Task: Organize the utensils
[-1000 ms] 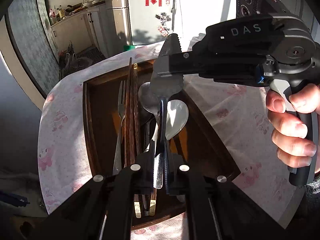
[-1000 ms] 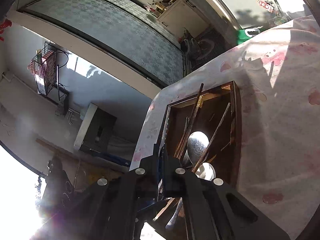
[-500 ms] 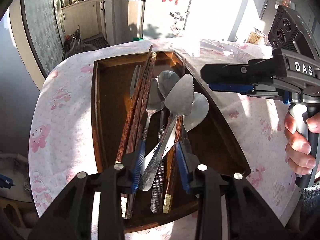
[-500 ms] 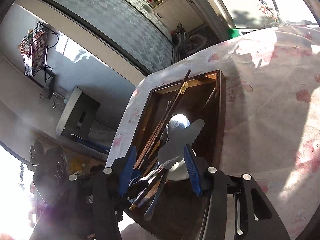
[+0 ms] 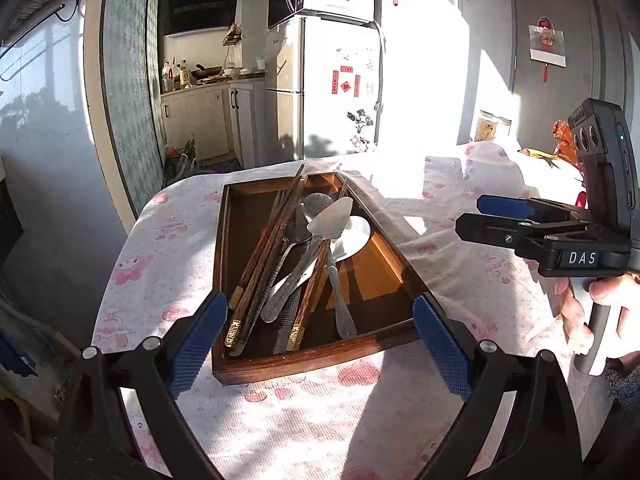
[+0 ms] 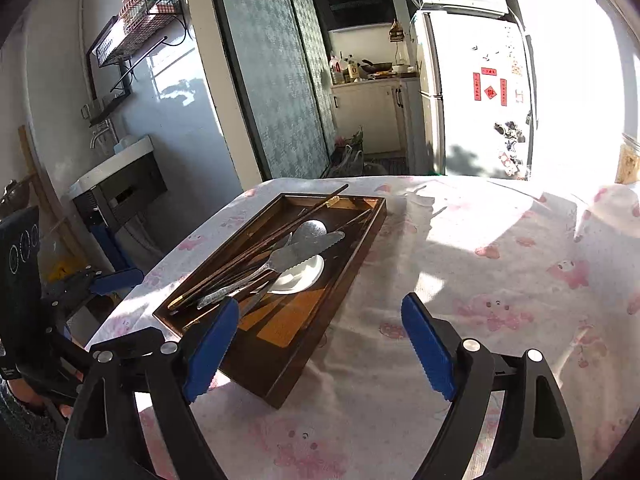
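Utensils (image 5: pixel 298 256) heaped in wooden tray (image 5: pixel 316 354) on pink-patterned tablecloth (image 5: pixel 168 248), serrated server (image 5: pixel 330 222) lying topmost over chopsticks (image 5: pixel 272 240) and spoons; left gripper (image 5: pixel 316 344) and right gripper (image 6: pixel 320 344) both spread wide, holding nothing.

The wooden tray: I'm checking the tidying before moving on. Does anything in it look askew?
Yes. In the wooden tray, the chopsticks overshoot the far rim, and the serrated cake server lies crossed over the spoons in one heap, nothing sorted. Both tongs are open and empty.
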The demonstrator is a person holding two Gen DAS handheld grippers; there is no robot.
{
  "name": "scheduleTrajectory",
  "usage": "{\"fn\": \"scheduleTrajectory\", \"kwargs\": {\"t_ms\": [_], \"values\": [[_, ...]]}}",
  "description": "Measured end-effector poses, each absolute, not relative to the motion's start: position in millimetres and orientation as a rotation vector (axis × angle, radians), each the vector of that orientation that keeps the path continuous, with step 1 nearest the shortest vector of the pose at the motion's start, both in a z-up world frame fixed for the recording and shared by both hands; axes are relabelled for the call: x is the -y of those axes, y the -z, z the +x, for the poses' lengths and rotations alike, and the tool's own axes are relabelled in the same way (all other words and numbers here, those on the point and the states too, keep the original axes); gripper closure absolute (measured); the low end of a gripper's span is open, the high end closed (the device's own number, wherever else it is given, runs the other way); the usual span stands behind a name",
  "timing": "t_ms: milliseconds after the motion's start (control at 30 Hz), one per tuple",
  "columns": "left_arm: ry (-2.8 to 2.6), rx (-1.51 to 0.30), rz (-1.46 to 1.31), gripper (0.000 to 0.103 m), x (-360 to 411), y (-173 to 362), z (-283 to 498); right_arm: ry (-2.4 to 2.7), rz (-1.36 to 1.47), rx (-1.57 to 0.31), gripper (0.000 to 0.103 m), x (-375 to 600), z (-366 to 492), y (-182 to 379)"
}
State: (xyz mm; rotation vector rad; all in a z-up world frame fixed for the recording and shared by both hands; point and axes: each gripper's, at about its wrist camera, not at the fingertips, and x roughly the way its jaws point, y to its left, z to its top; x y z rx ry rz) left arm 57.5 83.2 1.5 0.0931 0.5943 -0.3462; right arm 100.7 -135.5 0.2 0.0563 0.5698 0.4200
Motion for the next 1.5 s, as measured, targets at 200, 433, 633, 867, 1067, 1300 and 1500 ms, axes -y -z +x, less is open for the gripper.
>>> {"fn": "scheduleTrajectory", "kwargs": {"t_ms": [200,433,633,867,1067,1300,1500], "values": [[0.27,-0.472,0.048,0.003,-95.8,-1.8,31.6,-0.373,0.009,-0.409,0.01,144.9,66.0,-1.5],[0.273,-0.361,0.043,0.003,-98.1,-3.9,12.6,-0.346,-0.011,-0.335,0.003,144.9,54.9,-2.7],[0.216,-0.327,0.062,0.003,-95.2,-5.4,9.4,-0.347,-0.084,-0.298,0.003,131.6,45.6,-3.5],[0.22,-0.306,0.052,0.003,-99.3,-3.5,5.1,-0.321,-0.06,-0.293,0.003,135.4,43.0,-0.6],[0.213,-0.287,0.052,0.003,-99.9,-2.3,1.2,-0.313,-0.057,-0.293,0.003,136.2,42.8,-0.2],[0.194,-0.278,0.049,0.003,-101.1,-2.4,-1.1,-0.312,-0.058,-0.293,0.003,135.7,42.8,-0.1],[0.194,-0.278,0.049,0.003,-101.2,-2.2,-1.1,-0.313,-0.058,-0.293,0.003,135.7,42.9,-0.1]]}}
